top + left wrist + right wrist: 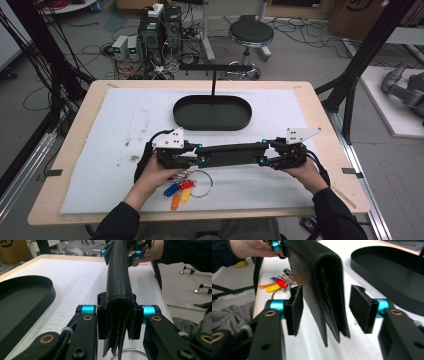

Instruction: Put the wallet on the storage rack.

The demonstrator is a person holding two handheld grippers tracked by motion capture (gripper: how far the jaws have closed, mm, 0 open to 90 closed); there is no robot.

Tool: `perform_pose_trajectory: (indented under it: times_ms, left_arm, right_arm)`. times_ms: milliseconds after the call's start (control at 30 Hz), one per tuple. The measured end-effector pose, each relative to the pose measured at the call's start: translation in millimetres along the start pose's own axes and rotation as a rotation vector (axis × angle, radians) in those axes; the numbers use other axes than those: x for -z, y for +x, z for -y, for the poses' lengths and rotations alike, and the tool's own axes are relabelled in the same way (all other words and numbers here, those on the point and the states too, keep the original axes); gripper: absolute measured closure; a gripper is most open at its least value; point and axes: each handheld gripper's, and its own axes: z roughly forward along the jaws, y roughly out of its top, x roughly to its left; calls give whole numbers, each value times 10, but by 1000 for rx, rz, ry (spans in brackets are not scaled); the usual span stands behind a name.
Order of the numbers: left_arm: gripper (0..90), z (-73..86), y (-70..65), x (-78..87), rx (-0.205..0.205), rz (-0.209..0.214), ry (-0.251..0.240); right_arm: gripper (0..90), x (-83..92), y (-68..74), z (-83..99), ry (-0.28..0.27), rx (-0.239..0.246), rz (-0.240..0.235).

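The left gripper [116,317] is clamping one end of the black wallet [231,154], while the right gripper [325,311] is standing open around the other end; the black tray [212,113] beyond both is waiting, so placing remains

On my table: one black wallet [231,154], long and folded, slung between my two claws, the left gripper [196,155] at its nine o'clock end and the right gripper [262,154] at its three o'clock end; one black oval tray [211,113] at twelve o'clock from the wallet. One bunch of keys [182,188] at seven o'clock from the wallet, carrying one large steel ring, one blue tag, one red tag, and two in orange or yellow; all of it sits on one white mat [125,115].
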Motion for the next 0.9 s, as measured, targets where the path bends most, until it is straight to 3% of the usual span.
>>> perform_pose_trajectory:
  times_ms: [33, 133, 233, 467, 533, 667, 900]
  left_arm:
    - [744, 0, -4, -5, -10, -2, 14]
    - [743, 0, -15, -22, -17, -7, 29]
    - [742, 2, -2, 3, 3, -10, 14]
    - [721, -13, -9, 18, 10, -27, -13]
    - [661, -17, -3, 32, 24, -51, -29]
    - [458, -20, 21, 133, 54, -132, -60]
    - [320, -4, -1, 437, 95, -249, -126]
  right_arm:
    - [469, -18, 14, -9, -2, 10, 4]
    - [594, -69, 56, -41, -16, 32, -4]
    - [711, -72, 56, -43, -7, 53, -30]
    - [750, -43, 62, -80, -23, 60, -46]
    - [751, -45, 66, -99, -26, 59, -42]
    - [753, -57, 62, -134, -31, 66, -13]
    - [753, -22, -38, -175, -57, 36, 60]
